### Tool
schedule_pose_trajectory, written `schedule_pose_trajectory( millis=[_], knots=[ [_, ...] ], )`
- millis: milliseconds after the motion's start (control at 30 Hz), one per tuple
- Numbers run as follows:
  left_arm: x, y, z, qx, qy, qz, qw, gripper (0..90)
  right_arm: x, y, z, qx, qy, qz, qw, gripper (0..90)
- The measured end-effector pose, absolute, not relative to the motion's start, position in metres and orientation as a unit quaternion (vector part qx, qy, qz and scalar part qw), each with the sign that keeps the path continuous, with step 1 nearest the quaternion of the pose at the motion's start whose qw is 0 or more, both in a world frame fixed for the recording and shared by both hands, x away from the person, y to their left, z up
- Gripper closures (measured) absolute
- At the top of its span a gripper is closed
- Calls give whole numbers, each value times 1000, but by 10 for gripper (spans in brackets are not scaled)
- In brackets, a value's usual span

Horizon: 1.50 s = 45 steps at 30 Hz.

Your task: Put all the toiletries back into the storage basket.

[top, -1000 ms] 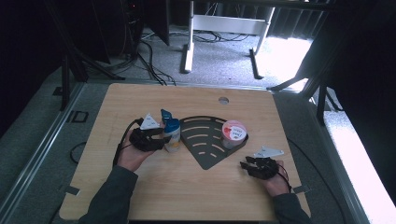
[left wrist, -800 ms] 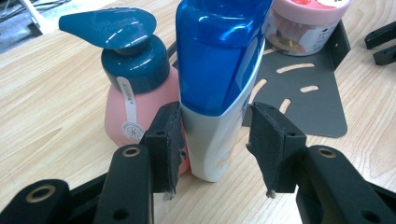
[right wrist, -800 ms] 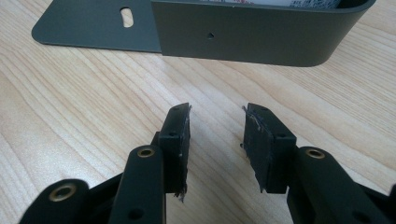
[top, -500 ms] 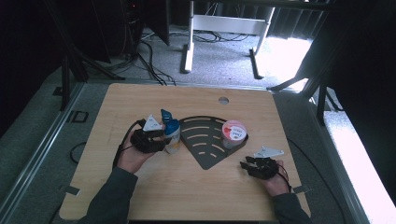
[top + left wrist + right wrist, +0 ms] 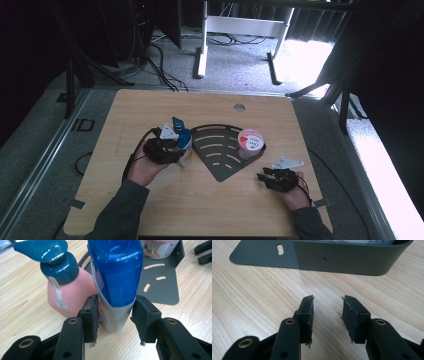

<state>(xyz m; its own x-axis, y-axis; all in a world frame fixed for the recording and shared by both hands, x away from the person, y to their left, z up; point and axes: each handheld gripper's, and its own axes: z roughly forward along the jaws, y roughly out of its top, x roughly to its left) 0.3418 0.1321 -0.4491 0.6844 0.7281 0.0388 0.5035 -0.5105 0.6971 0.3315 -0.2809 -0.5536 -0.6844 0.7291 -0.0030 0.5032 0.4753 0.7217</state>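
Observation:
A bottle with a blue top and a pale body (image 5: 116,272) stands upright on the table between my left gripper's (image 5: 115,306) jaws. They have just been closing, and both pads now press its sides. In the high view the left gripper (image 5: 181,151) holds that bottle (image 5: 185,141) just left of the dark fan-shaped tray (image 5: 220,162). A pink pump bottle with a teal head (image 5: 67,290) stands right behind it, also seen from above (image 5: 177,123). My right gripper (image 5: 328,305) rests open over bare wood with nothing between its pads, just short of the tray's upright wall (image 5: 347,260).
A cup with a pink-and-red lid (image 5: 250,142) sits in the tray's right corner. Another gripper's black jaws (image 5: 203,252) show at the far right of the left gripper view. A round hole (image 5: 239,107) is in the tabletop near the far edge.
My left hand has crept slightly right, toward the tray, with the blue bottle between its jaws. The right hand has stayed where it was.

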Motion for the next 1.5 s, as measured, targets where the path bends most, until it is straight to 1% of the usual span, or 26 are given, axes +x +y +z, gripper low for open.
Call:
schedule_pose_trajectory(
  millis=[700,867,1500],
  knots=[
    [354,120,-440,865,368,160,301,526,332,-282,-554,365,844,363,151,597],
    [359,117,-438,871,370,149,288,519,332,-282,-554,365,843,364,151,596],
    [372,107,-434,888,368,129,244,517,332,-282,-554,364,844,365,149,593]
  ],
)
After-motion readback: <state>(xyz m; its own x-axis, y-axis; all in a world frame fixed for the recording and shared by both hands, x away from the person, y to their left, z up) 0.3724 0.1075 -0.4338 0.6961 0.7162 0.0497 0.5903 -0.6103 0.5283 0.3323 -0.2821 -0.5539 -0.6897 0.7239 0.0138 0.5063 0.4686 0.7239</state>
